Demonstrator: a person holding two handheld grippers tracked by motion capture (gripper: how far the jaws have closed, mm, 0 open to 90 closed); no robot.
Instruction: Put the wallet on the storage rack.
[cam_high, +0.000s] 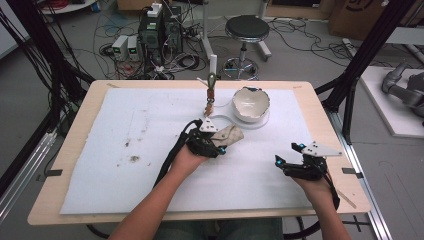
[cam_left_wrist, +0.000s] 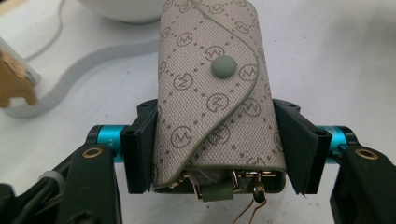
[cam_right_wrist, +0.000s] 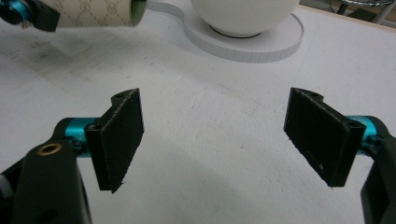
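The left tongs (cam_left_wrist: 215, 144) are closed on the key pouch (cam_left_wrist: 212, 93), a beige patterned case with a snap flap; both jaws press its sides near its open end, where metal key hooks show at the bottom of the left gripper view. In the high view the key pouch (cam_high: 227, 135) sits just left of centre, held by the left tongs (cam_high: 212, 140) over the white mat (cam_high: 125, 150) on the counter (cam_high: 75, 120). The pick-up therefore looks done.

What is left is probably the delivery. The white bowl (cam_high: 251, 104) stands on its round base up and to the right of the pouch, near but apart from it.

The right tongs (cam_right_wrist: 215, 135) stand wide open and hold nothing, over bare mat at the lower right of the high view.
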